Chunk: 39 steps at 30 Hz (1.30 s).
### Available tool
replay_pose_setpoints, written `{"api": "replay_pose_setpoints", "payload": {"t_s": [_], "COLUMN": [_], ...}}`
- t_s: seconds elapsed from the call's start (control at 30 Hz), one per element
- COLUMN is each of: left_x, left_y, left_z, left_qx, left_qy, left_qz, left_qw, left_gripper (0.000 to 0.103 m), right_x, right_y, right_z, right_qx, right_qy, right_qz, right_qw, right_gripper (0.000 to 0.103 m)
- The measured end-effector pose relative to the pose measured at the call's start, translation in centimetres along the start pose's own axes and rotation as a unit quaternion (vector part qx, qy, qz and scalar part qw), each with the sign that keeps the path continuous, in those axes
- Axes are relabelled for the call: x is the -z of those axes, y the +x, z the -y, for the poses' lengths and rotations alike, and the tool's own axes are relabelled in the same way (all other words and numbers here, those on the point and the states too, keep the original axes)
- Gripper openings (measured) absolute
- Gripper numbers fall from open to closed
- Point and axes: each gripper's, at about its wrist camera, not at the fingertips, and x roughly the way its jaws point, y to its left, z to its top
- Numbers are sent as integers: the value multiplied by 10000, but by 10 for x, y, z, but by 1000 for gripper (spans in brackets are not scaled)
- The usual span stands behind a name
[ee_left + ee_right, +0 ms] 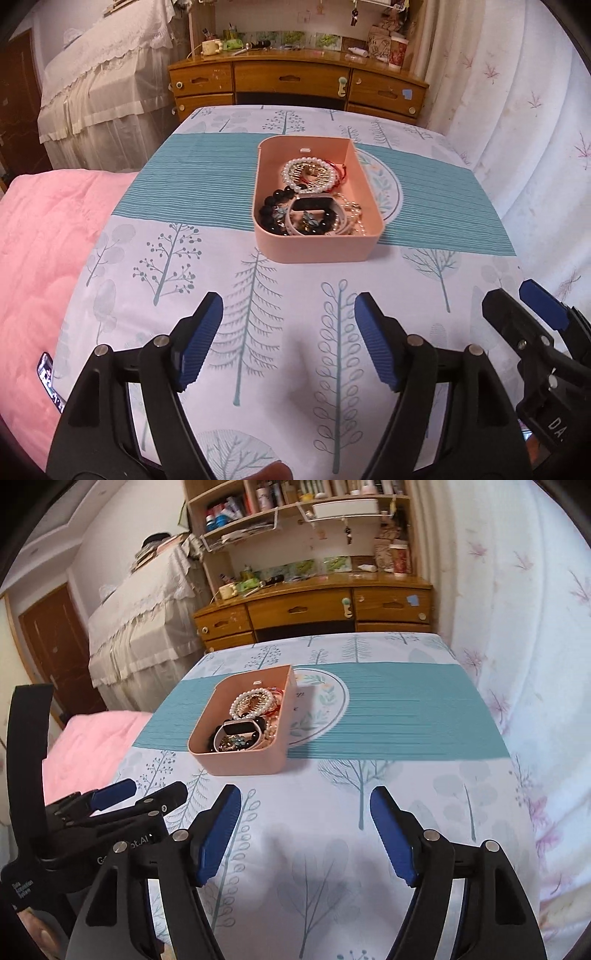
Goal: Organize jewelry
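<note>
A pink open box [314, 251] [243, 764] stands on the tree-print cloth, on its teal band. Inside lie a pearl bracelet [295, 166] [255, 696], a black bead bracelet [269, 210], a white band with a black face [314, 205] [240, 727], a red cord and other small pieces. My left gripper [290, 332] hovers over the cloth well short of the box, open, nothing between its blue pads. My right gripper [306, 834] is likewise open and empty, near the box's right front. Each gripper shows at the edge of the other's view.
A pink quilt [40, 277] lies to the left of the cloth. A wooden desk with drawers [295, 79] and cluttered shelves stands beyond the far edge. A floral curtain [517, 110] hangs on the right. A phone [48, 376] lies at the left by the quilt.
</note>
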Motion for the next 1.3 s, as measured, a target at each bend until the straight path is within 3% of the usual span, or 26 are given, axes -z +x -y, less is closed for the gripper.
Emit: {"api": "replay_pose_setpoints", "payload": {"t_s": [0.33,1.3], "left_x": [12,19], "left_y": [-10,-6], "left_z": [18,16], "left_qx": [-5,63], "left_qy": [187,-7], "left_qz": [226,151], "left_qw": [9996,9999], "left_gripper": [72,72], "right_x": [14,19], "right_y": [-9,0], "right_z": [4,6], "right_qx": [114,206], "right_qy": [-14,-1], "right_qz": [41,-67], "right_qw": [9999,9998], "right_gripper": [74,74]}}
